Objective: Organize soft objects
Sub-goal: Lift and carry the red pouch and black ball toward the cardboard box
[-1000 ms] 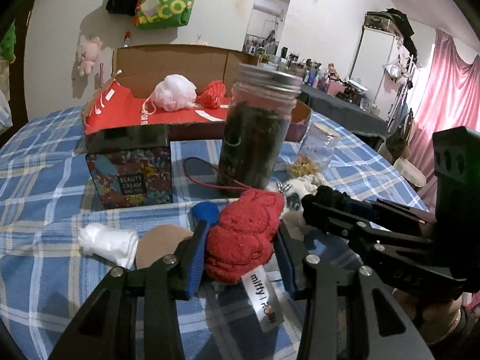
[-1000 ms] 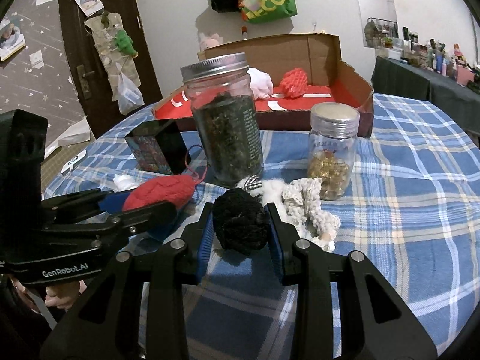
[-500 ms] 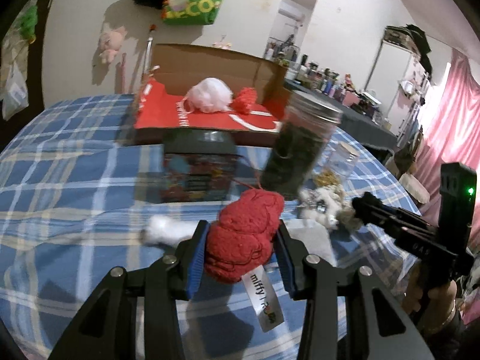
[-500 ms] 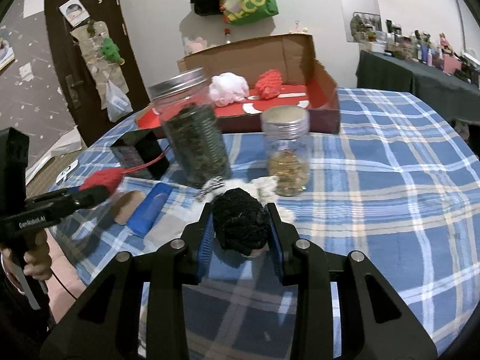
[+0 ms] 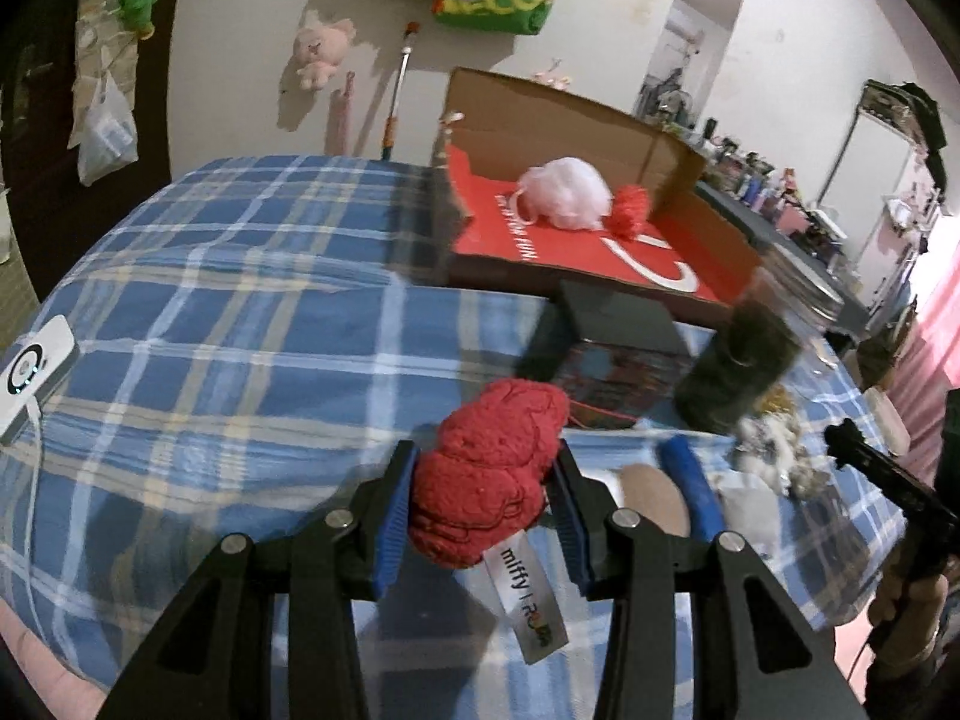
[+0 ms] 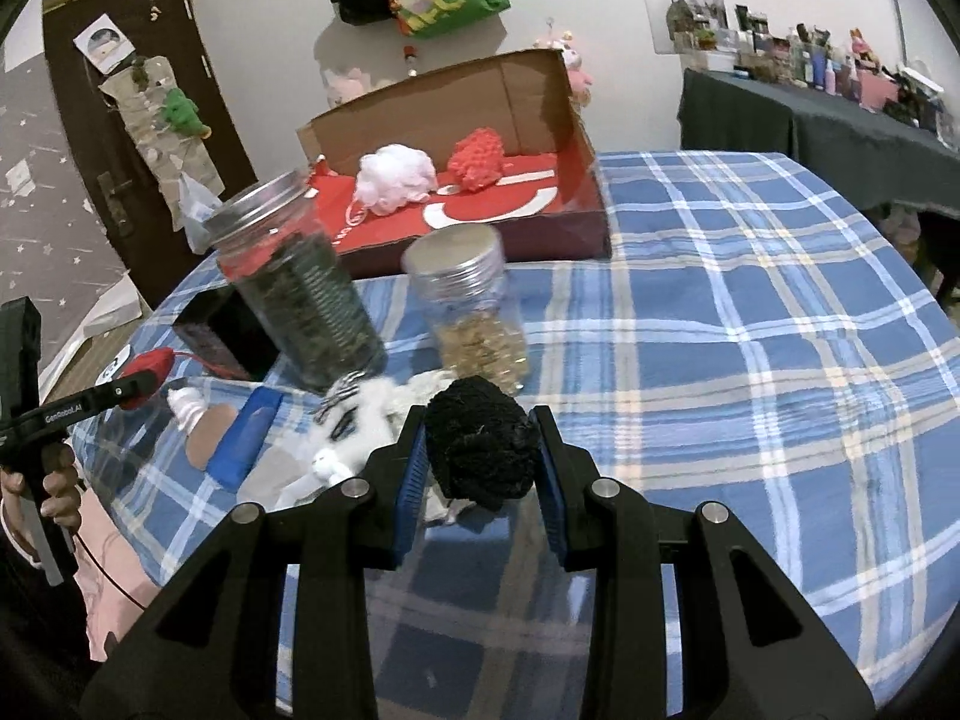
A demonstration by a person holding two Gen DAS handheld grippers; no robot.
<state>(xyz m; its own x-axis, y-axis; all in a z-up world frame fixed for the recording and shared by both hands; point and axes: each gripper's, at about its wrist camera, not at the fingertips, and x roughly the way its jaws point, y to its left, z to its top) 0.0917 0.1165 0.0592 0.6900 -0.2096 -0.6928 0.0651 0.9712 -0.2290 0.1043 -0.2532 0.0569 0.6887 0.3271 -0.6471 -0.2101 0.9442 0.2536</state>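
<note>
Holding 1 red plush (image 5: 489, 480) – left claw (image 5: 485, 507) | 2 jars (image 6: 300, 276) – table

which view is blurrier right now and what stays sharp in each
Left wrist view: dark jar and tin smear with motion blur, red plush in the left tongs stays crisp. Right wrist view: mostly sharp, black pom clear.

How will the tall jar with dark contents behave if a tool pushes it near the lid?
The tall jar looks nearly full, so it is probably heavy. Being tall and narrow, it may tip rather than slide on the cloth. Its clear wall seems rigid and perhaps smooth, so slipping is possible.
</note>
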